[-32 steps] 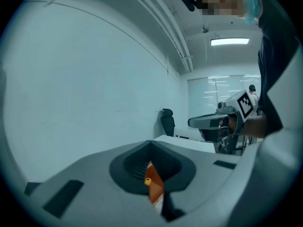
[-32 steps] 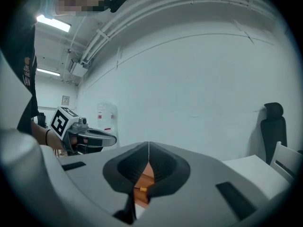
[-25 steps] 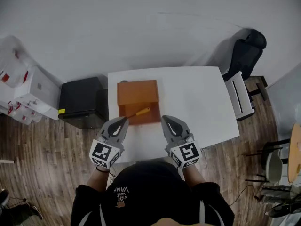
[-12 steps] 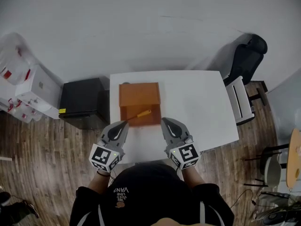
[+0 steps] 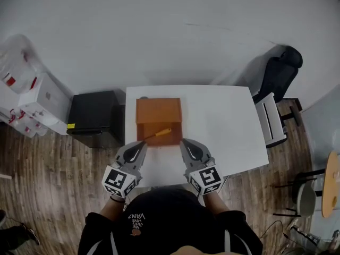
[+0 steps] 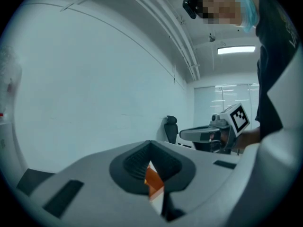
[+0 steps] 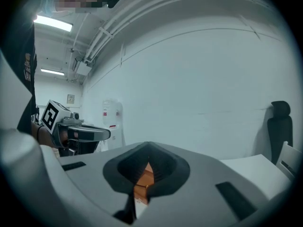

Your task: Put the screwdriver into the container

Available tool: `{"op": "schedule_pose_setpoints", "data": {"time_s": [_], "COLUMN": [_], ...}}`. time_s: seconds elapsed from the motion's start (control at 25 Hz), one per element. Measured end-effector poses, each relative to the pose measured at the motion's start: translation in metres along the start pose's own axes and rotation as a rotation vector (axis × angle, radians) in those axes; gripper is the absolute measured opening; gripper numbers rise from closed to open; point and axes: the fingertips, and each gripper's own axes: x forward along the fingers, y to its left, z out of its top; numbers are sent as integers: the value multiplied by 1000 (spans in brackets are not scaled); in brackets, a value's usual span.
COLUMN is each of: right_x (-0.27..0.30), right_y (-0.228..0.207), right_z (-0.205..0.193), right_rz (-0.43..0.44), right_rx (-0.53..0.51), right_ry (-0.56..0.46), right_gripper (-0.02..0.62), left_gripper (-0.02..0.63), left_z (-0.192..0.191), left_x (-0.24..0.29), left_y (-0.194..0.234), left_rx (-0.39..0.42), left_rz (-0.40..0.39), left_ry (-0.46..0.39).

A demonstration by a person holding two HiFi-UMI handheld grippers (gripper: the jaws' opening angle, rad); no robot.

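Note:
An orange-brown container (image 5: 158, 110) stands on the white table (image 5: 223, 121), toward its left side. The screwdriver (image 5: 159, 133), with an orange handle, lies slanted across the container's darker front part. Its thin shaft points down-left toward my left gripper (image 5: 142, 143), which is shut just short of the container's front edge. I cannot tell whether the shaft tip touches the gripper. My right gripper (image 5: 184, 142) is shut beside it, with nothing held. The left gripper view shows closed jaws (image 6: 150, 148), with orange in the gap. In the right gripper view the jaws (image 7: 147, 148) are closed too.
A black cabinet (image 5: 93, 117) stands against the table's left edge. White boxes (image 5: 33, 97) are stacked further left. A black office chair (image 5: 279, 68) and a white chair (image 5: 271, 116) stand to the right. The floor (image 5: 48, 179) around the table is wood.
Both grippers, the container and the screwdriver keep their places relative to each other. Only the head view has drifted slightly.

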Motion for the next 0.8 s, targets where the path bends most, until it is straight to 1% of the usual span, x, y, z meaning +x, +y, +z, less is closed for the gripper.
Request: {"op": "schedule_pose_setpoints", "data": {"time_s": [0.52, 0.8], "right_x": [0, 0], "right_y": [3, 5], "right_z": [-7, -5], "right_rz": [8, 14], "right_rx": [-13, -16], "right_ry": [30, 26], "right_gripper": [11, 11], "left_gripper": [15, 15], "left_z": [0, -1], "left_x": [0, -1], "left_y": [-3, -5], "left_rx": [5, 3], "left_rz": [2, 6], "left_ry": [1, 4]}}
